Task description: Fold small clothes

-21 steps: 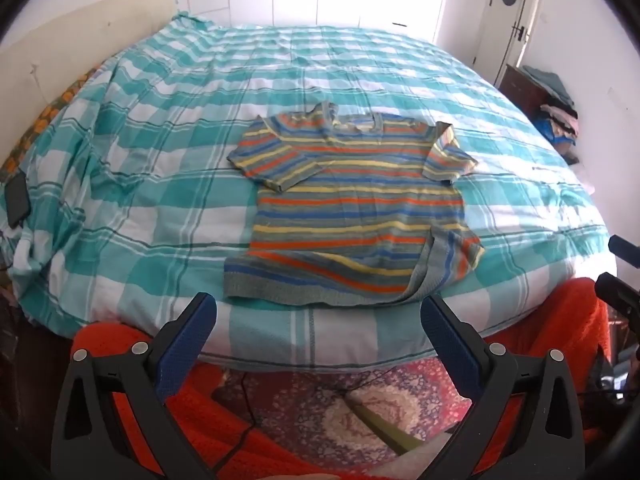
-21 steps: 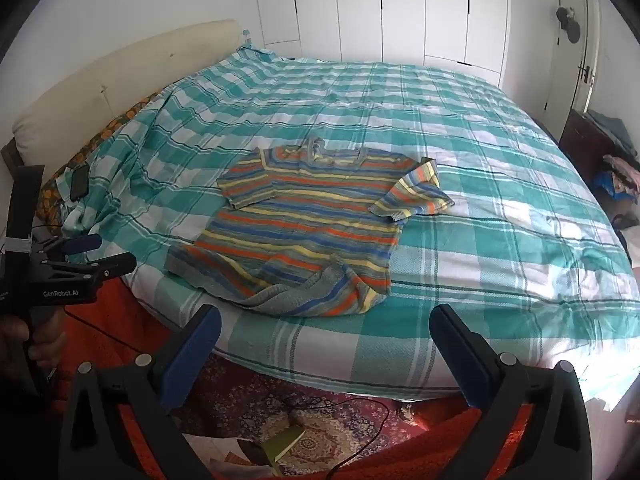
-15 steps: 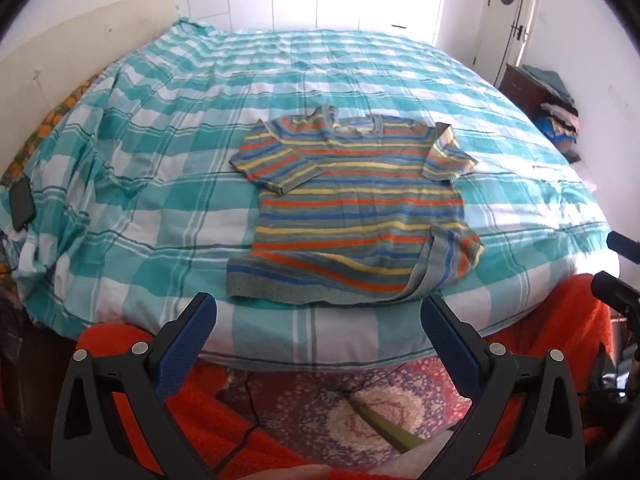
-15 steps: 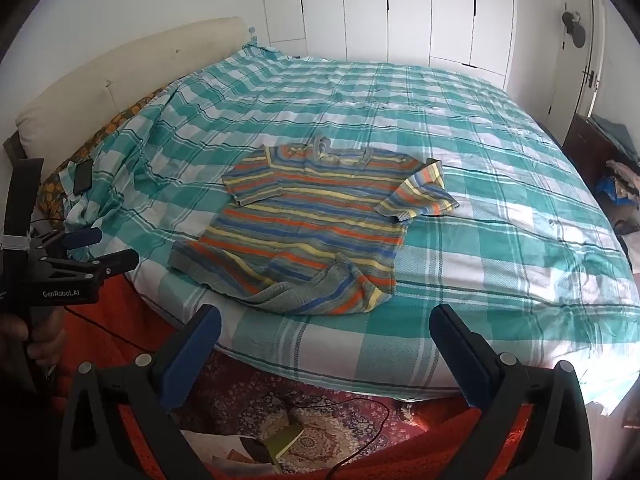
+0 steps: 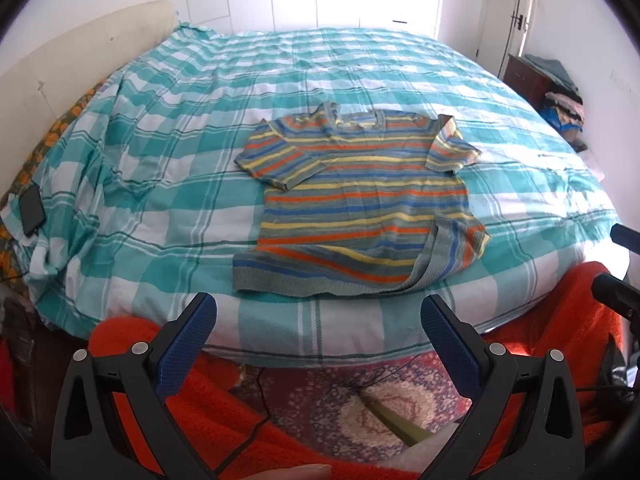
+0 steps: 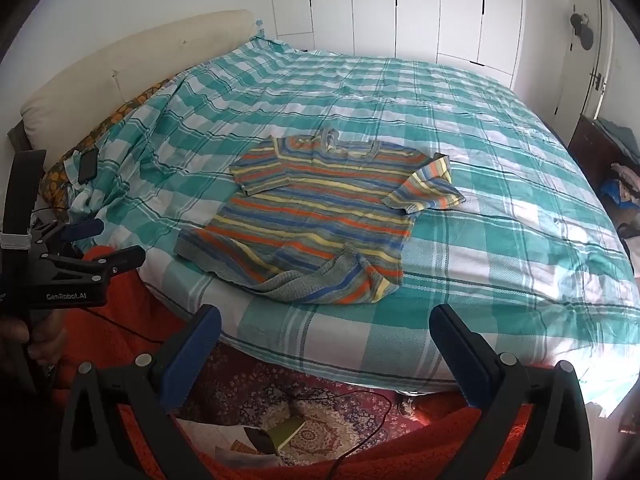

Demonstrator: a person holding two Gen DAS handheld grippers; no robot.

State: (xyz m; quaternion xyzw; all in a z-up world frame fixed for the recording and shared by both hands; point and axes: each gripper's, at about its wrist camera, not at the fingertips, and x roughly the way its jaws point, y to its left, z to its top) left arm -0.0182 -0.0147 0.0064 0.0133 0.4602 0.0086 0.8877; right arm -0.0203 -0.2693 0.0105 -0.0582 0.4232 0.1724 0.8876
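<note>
A small striped T-shirt (image 5: pixel 360 204) in grey, orange, yellow and blue lies spread on the bed near its front edge, collar away from me. Its bottom right hem corner is flipped over. The same shirt (image 6: pixel 320 220) shows in the right wrist view. My left gripper (image 5: pixel 316 312) hangs open over the bed's front edge, short of the hem, with nothing between its fingers. My right gripper (image 6: pixel 324 320) is open as well, just before the flipped hem corner. The left gripper (image 6: pixel 92 248) also appears at the left of the right wrist view, held by a hand.
The bed (image 5: pixel 160 160) carries a teal and white checked cover. A dark phone (image 5: pixel 31 210) lies at its left edge. Below are a patterned rug (image 5: pixel 360 408), a cable and orange fabric (image 5: pixel 224 412). A dark nightstand (image 5: pixel 532 80) with piled clothes stands at the right.
Both views have shifted slightly: the shirt sits a little lower and closer in each frame. Both grippers stay open.
</note>
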